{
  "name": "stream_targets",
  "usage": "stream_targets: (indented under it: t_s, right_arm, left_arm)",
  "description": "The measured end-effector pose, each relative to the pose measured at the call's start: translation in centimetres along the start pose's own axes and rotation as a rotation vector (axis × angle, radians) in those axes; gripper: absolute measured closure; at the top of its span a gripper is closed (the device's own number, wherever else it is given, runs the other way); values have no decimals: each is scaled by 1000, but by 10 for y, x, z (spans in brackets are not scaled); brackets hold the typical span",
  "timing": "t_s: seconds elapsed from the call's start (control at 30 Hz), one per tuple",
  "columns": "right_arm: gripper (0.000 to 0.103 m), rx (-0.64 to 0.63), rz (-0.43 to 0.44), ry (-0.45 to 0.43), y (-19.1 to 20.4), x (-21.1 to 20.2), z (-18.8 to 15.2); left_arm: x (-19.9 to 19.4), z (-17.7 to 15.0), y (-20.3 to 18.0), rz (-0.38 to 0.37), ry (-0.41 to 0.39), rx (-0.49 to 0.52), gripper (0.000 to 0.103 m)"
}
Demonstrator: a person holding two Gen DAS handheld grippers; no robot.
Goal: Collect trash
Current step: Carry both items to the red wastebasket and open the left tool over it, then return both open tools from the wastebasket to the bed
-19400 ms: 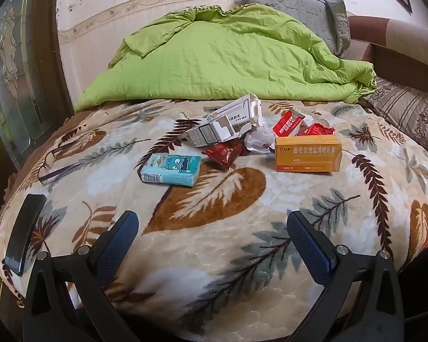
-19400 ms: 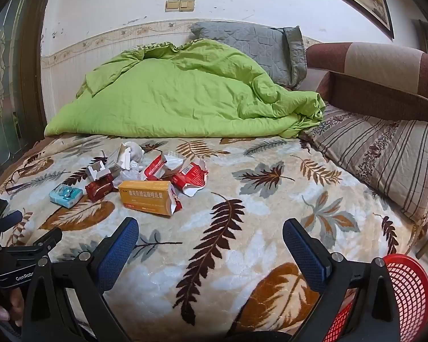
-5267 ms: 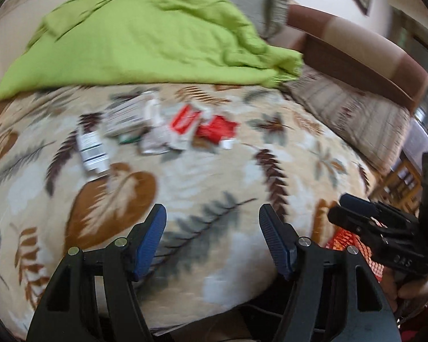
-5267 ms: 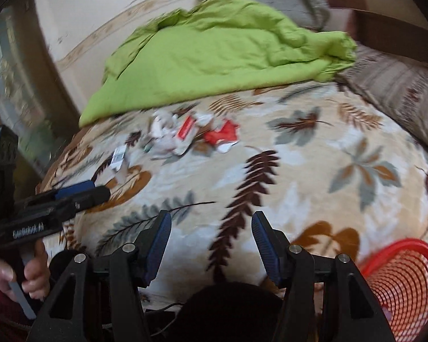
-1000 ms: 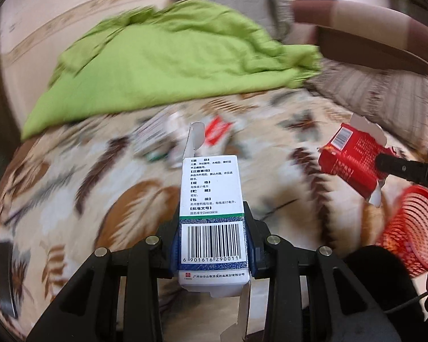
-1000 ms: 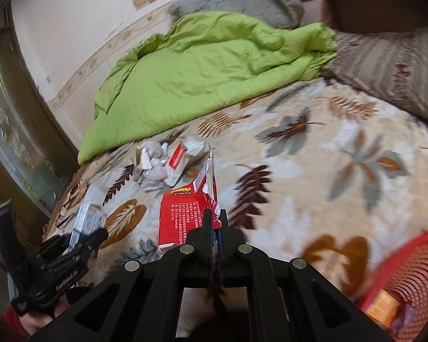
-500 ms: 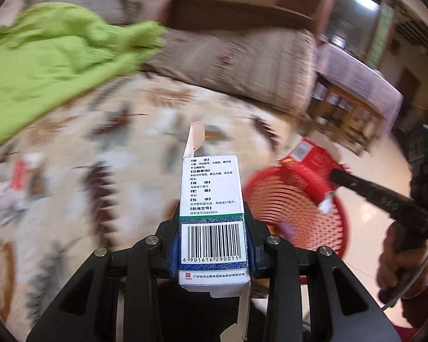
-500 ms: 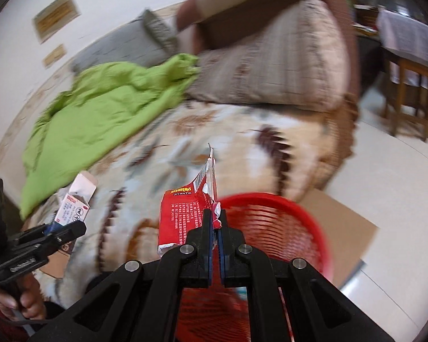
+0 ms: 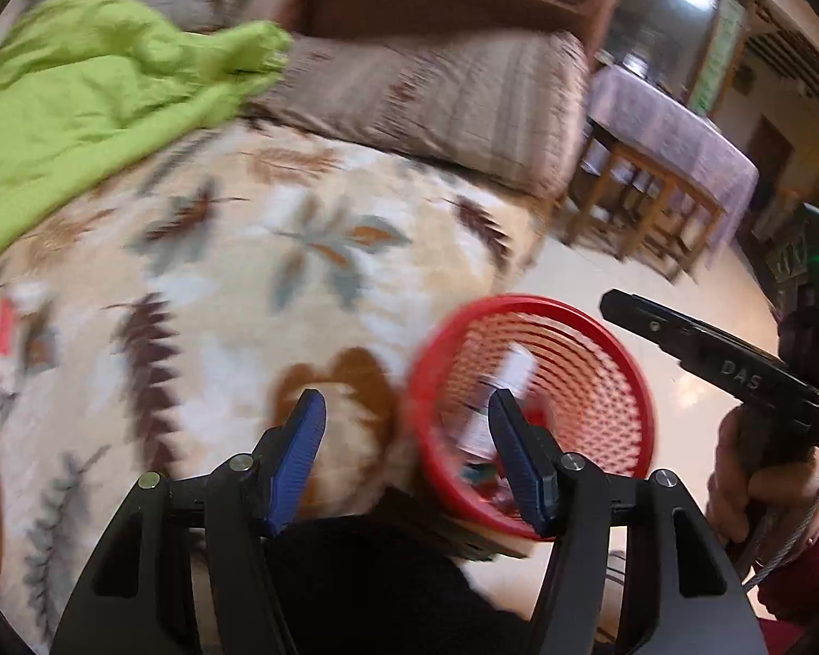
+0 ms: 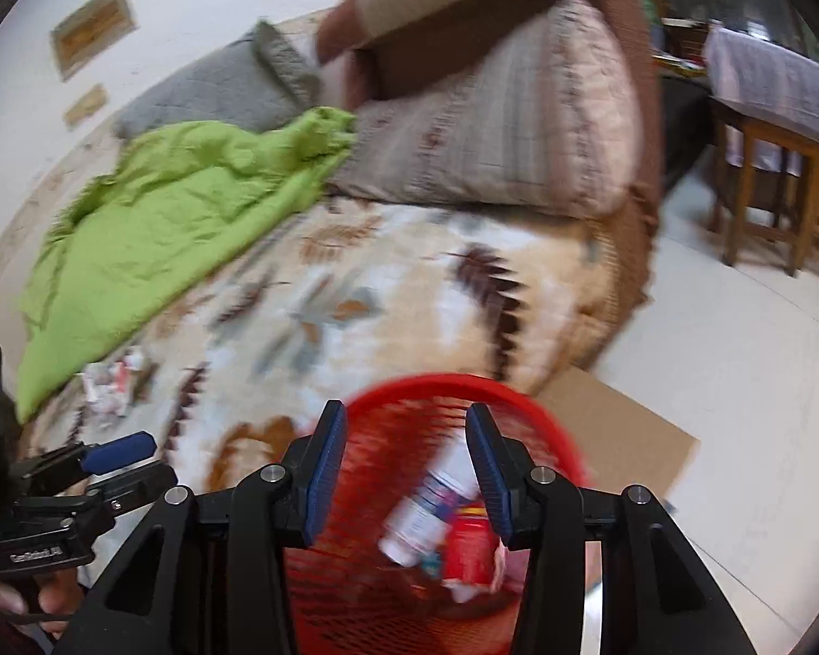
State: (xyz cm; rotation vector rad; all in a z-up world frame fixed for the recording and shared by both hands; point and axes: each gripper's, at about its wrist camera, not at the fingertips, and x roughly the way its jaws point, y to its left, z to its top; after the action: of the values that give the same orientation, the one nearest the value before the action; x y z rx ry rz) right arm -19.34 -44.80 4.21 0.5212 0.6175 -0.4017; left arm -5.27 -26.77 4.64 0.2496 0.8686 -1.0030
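- Left claw [image 9: 407,456]: we hold its jaws wide apart, nothing between them.
- Right claw [image 10: 407,472]: jaws parted, empty, directly above the bin [image 10: 535,404].
- Done: white box [image 10: 428,513] and red box [image 10: 467,548] lie in the bin below.
- Left: scraps [image 10: 109,379] on the bed [image 10: 387,295], far left of our right claw.

Count: 1 red mesh basket [image 10: 551,436], holding at least 2 packages I can separate, a white box [image 10: 431,513] and a red box [image 10: 467,551]; anything more in there is too blurred to count. 1 cluster of leftover trash [image 10: 109,376] on the 1 leaf-print blanket [image 10: 387,295], pieces not countable. Also 1 green quilt [image 10: 164,218], 2 pillows (grey [image 10: 218,93], striped [image 10: 497,125]), 2 grippers, left [image 9: 407,456] and right [image 10: 407,469], both with fingers apart.
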Motion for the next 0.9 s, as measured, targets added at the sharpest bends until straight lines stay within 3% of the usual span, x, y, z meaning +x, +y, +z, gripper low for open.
stream_targets:
  t_s: [0.13, 0.33, 0.43, 0.63, 0.8, 0.9]
  right_arm:
    - [53, -98, 128, 36, 60, 20, 0]
    - [53, -312, 266, 101, 167, 63, -19]
    - [53, -374, 330, 148, 217, 88, -33]
    - [53, -442, 391, 249, 265, 125, -60]
    - [53, -414, 420, 256, 277, 138, -47]
    - [53, -352, 438, 287, 287, 158, -30]
  left_arm:
    - [-33, -17, 53, 116, -45, -111, 41]
    - [-80, -53, 130, 403, -115, -212, 38]
    - [-92, -81, 168, 499, -108, -298, 38]
    - [-101, -129, 227, 623, -98, -463, 38]
    - [-98, -139, 249, 656, -143, -536, 38]
    - [-96, -139, 249, 675, -152, -527, 38]
